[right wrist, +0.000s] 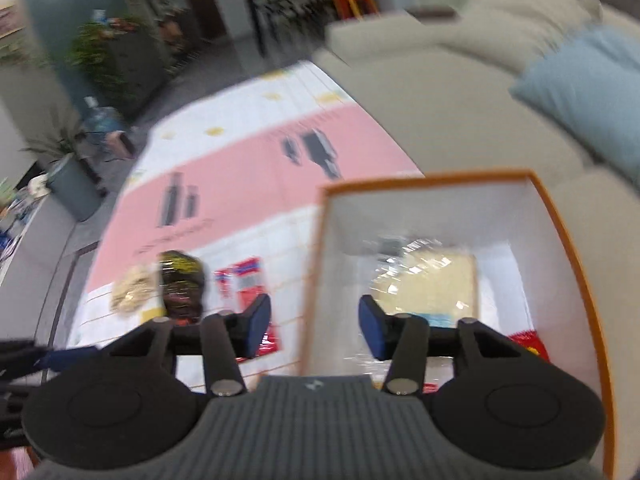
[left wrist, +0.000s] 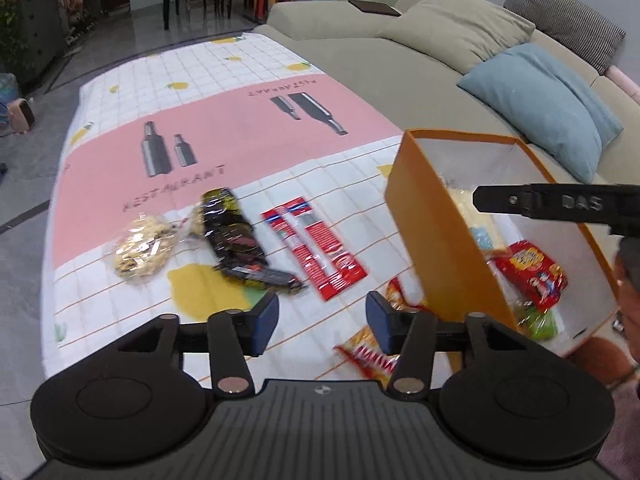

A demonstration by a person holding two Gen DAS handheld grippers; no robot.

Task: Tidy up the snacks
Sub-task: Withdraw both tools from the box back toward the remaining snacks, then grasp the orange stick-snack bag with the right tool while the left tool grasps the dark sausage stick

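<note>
Left tool (left wrist: 322,322) hanging wide open and empty over tabletop (left wrist: 240,152) snacks, right tool (right wrist: 314,326) gaping empty above orange box (right wrist: 568,240) at right, red packet (left wrist: 316,246) lying left of box

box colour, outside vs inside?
The box is orange outside, with an orange rim, and white inside. Clearest in the left wrist view.

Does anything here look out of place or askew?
Yes. A red-and-yellow snack packet lies partly under the orange box's near corner, outside it. Both the left gripper and right gripper are open and empty.
</note>
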